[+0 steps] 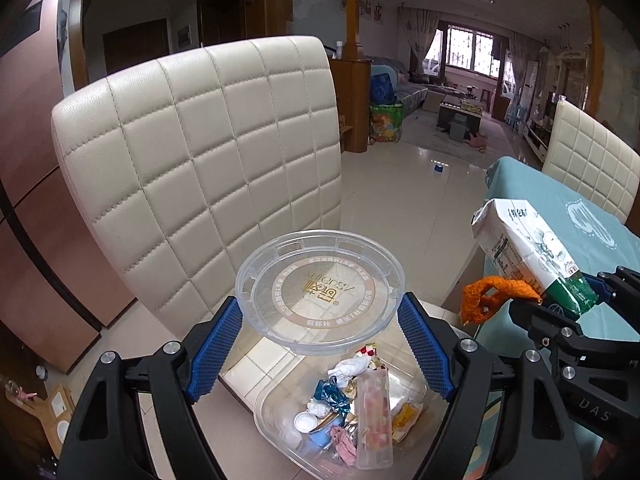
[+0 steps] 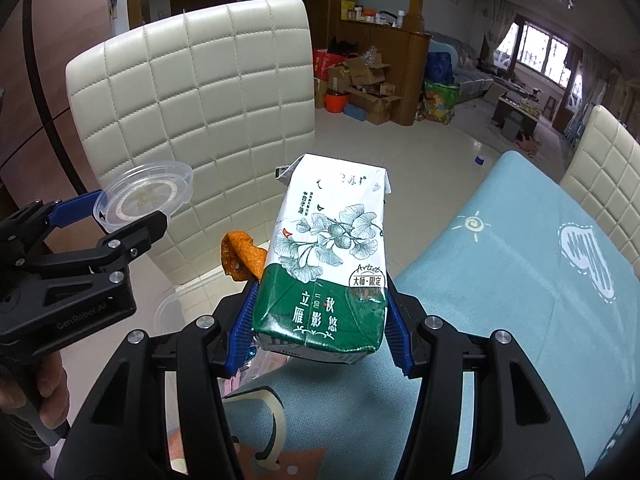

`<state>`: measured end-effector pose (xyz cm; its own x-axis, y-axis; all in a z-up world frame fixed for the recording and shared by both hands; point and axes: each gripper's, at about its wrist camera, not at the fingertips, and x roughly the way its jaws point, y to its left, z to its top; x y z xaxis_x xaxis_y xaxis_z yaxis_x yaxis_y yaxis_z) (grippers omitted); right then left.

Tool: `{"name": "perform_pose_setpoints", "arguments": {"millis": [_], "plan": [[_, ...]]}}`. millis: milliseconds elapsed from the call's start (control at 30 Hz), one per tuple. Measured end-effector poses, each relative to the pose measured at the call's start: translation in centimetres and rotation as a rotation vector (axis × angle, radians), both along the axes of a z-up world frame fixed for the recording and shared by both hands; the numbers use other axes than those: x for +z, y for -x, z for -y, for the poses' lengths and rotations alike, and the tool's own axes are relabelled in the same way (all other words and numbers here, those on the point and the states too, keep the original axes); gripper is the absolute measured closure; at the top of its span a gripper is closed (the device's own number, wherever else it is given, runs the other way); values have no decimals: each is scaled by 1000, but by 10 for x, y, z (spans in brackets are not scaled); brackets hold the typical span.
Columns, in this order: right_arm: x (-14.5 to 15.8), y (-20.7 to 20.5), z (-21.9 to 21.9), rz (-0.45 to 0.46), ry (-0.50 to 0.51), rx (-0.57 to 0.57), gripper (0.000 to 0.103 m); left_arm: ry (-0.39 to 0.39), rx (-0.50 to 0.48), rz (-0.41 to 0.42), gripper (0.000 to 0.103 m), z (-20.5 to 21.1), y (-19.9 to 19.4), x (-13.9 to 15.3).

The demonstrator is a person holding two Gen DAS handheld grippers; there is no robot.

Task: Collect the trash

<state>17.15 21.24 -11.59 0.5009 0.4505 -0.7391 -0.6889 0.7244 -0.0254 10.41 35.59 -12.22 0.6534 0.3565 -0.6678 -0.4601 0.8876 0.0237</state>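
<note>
My left gripper (image 1: 320, 304) is shut on a clear round plastic lid (image 1: 320, 292), its blue pads pressing the rim from both sides. Below the lid sits a clear plastic tub (image 1: 276, 432) filled with wrappers and tissue scraps (image 1: 352, 396). My right gripper (image 2: 320, 300) is shut on the green end of a white and green paper pack (image 2: 332, 248), which tilts up and away. A curled orange peel (image 2: 240, 256) sticks out beside its left pad, against the pack. From the left wrist view the pack (image 1: 520, 248), peel (image 1: 484, 300) and right gripper (image 1: 560, 312) hang just right of the tub.
A cream quilted chair back (image 1: 200, 152) stands close behind the tub. The table carries a teal cloth (image 2: 500, 280), with a second cream chair (image 2: 600, 168) at its far right. A person's hand (image 2: 40, 392) grips the left gripper's handle. Tiled floor lies beyond.
</note>
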Motion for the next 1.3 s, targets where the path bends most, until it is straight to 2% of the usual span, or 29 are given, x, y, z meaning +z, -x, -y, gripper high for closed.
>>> {"name": "perform_pose_setpoints", "arguments": {"millis": [600,900,1000,1033,1067,1133,1300], "plan": [[2,0,3,-6,-10,-6,47,12,3,-40,24,3,0,-7],[-2,1,-1,-27,-2,12,47,-10,29,-45,24,-1,6,-8],[-4,2,-5,-26,5,20,44,-2,40,-46,24,-5,8,-9],[-4,2,-6,-30,4,25,39,-1,47,-49,24,-7,9,-10],[-4,2,-6,-33,-1,27,29,1,51,-51,24,-8,10,-11],[-3,3,-2,-19,-16,9,19,3,64,-49,24,-11,12,-11],[-4,0,2,-23,-11,-7,19,18,70,-52,24,-13,12,-13]]}}
